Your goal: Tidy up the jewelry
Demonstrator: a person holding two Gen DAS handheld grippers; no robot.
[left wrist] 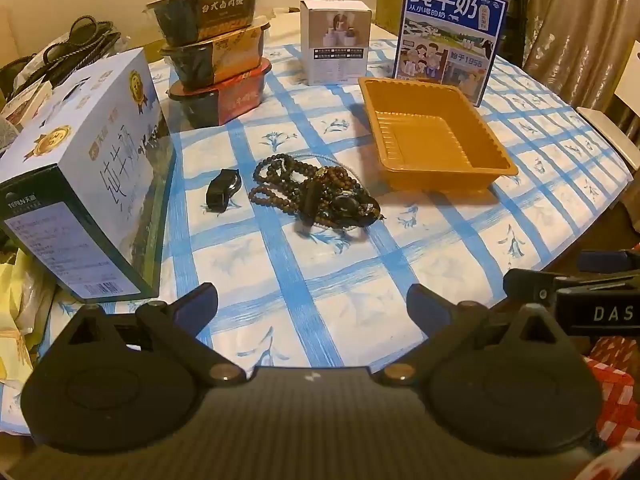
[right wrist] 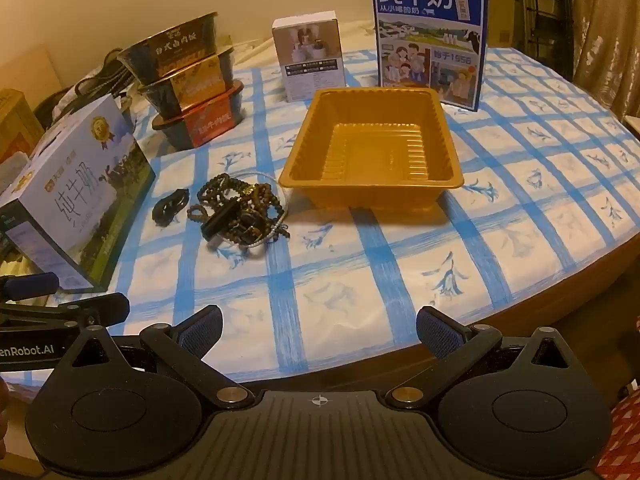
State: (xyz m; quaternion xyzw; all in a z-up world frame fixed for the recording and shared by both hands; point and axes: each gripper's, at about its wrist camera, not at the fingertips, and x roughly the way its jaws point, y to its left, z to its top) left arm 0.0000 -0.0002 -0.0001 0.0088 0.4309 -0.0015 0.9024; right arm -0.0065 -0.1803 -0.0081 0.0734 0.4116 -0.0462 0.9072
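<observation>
A tangled heap of dark bead strings (left wrist: 316, 192) (right wrist: 240, 208) lies on the blue-checked tablecloth (left wrist: 280, 280) (right wrist: 360, 260), with a small black item (left wrist: 223, 190) (right wrist: 171, 206) just left of it. An empty golden plastic tray (left wrist: 436, 136) (right wrist: 372, 144) stands to the heap's right. My left gripper (left wrist: 312, 308) hovers open above the near table edge, well short of the beads. My right gripper (right wrist: 318, 330) is also open and holds nothing, in front of the tray. The other gripper's side shows at each view's edge.
A white milk carton box (left wrist: 84, 188) (right wrist: 76, 200) lies at the left. Three stacked food bowls (left wrist: 216, 52) (right wrist: 188, 80), a small white box (left wrist: 336, 40) (right wrist: 310, 56) and an upright blue milk box (left wrist: 448, 36) (right wrist: 430, 36) line the back. The table edge curves at right.
</observation>
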